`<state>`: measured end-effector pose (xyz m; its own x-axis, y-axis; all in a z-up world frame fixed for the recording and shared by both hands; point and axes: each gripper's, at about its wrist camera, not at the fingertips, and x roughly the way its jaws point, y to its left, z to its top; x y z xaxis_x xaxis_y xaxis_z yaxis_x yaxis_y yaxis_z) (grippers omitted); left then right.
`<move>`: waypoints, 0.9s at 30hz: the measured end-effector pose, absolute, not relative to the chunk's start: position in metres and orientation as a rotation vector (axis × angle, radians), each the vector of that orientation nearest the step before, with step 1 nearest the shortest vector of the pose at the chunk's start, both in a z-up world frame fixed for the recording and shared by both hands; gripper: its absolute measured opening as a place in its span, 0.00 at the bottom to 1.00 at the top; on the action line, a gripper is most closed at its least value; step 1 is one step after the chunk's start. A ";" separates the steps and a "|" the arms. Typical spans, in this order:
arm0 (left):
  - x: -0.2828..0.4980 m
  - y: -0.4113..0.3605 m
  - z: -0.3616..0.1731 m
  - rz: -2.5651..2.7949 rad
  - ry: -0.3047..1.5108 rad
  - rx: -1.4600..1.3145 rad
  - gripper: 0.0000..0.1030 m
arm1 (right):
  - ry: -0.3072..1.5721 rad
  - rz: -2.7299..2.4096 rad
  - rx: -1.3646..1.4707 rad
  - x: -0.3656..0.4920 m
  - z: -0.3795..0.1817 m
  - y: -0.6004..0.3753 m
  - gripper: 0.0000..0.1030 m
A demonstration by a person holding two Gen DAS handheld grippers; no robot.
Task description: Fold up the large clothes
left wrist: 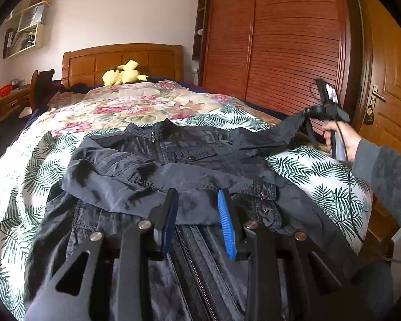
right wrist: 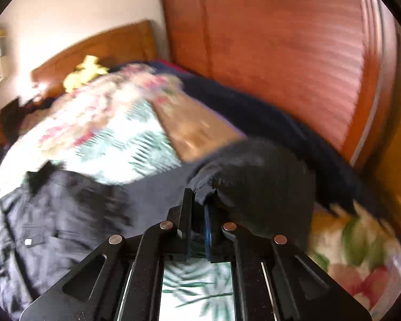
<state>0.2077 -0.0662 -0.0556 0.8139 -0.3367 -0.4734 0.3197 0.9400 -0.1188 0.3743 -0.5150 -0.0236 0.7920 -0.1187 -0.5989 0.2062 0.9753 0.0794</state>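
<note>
A dark grey jacket point(left wrist: 189, 160) lies spread front-up on the bed, its zip running toward me and one sleeve folded across the chest. My left gripper point(left wrist: 199, 208) hovers low over the jacket's middle, its blue pads point(left wrist: 227, 224) apart, and I see no cloth pinched between them. At the right, my right gripper point(left wrist: 306, 113) holds the other sleeve point(left wrist: 275, 133) lifted off the quilt. In the blurred right wrist view the right gripper point(right wrist: 199, 203) is shut on the sleeve end point(right wrist: 254, 176), with the jacket body point(right wrist: 66, 214) to its left.
The bed has a leaf-print quilt point(left wrist: 307, 168) and a floral one point(left wrist: 125, 107) behind it. A yellow plush toy point(left wrist: 123, 73) sits by the wooden headboard. A slatted wardrobe point(left wrist: 280, 40) and a door point(left wrist: 387, 93) stand close on the right. A person's hand point(left wrist: 342, 139) holds the right gripper.
</note>
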 end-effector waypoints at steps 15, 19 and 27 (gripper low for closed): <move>0.199 -0.048 -0.053 -0.318 0.506 -0.033 0.29 | 0.455 0.364 -0.109 0.322 0.063 -0.297 0.04; 0.196 -0.043 -0.052 -0.312 0.504 -0.033 0.29 | 0.511 0.503 -0.175 0.299 0.049 -0.241 0.09; 0.191 -0.035 -0.051 -0.303 0.500 -0.030 0.29 | 0.659 0.523 -0.257 0.278 -0.008 -0.213 0.46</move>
